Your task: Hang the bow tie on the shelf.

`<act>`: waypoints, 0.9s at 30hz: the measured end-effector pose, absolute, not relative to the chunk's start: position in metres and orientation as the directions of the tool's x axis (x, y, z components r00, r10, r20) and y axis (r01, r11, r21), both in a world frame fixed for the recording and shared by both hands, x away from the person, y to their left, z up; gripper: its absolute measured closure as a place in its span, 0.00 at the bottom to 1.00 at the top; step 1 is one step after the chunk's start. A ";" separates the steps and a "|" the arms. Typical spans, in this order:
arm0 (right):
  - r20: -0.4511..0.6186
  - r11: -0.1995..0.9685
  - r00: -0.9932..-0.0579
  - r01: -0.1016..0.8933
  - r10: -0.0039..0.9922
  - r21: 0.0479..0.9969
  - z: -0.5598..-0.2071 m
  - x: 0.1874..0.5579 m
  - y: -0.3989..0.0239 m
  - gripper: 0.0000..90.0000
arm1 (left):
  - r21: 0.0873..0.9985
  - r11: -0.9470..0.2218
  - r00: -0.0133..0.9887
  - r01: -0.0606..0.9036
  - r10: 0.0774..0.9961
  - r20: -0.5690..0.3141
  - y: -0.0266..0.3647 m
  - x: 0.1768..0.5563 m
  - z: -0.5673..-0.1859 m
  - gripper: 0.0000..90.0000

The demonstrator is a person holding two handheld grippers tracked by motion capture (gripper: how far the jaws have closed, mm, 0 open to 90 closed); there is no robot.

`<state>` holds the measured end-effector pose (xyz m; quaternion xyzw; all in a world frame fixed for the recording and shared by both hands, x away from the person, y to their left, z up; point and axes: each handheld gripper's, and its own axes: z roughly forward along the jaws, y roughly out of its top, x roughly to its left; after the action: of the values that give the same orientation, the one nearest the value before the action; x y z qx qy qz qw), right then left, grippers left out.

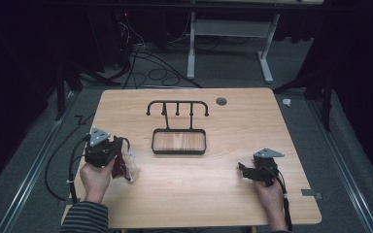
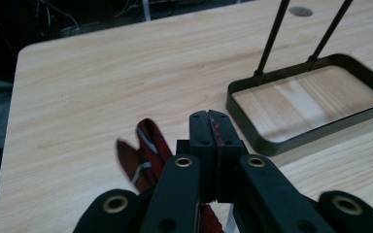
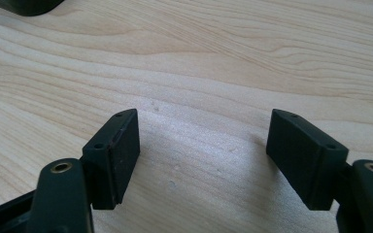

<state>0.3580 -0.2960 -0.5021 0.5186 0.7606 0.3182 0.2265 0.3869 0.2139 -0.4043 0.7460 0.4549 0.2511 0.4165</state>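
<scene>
Two claws (image 1: 121, 145) (image 1: 243, 170), one rack (image 1: 178, 127), one red packet (image 1: 122, 167).

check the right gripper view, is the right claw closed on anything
No, the right claw stands wide open, with bare wooden table showing between its two jaws and nothing held.

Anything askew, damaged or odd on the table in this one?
Nothing stands out. The black rack stands upright on the table; the left hand-held gripper is shut on a dark red item, and the right hand-held gripper is open.
</scene>
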 end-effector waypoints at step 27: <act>-0.015 0.261 -0.361 0.643 0.932 0.720 -0.502 0.358 -0.296 0.32 | 0.903 -0.271 0.557 0.334 0.829 0.043 0.177 0.372 -0.357 1.00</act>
<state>0.3580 -0.2962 -0.5022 0.5177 0.7610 0.3186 0.2268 0.3723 0.1774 -0.3572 0.7511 0.3871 0.2675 0.4631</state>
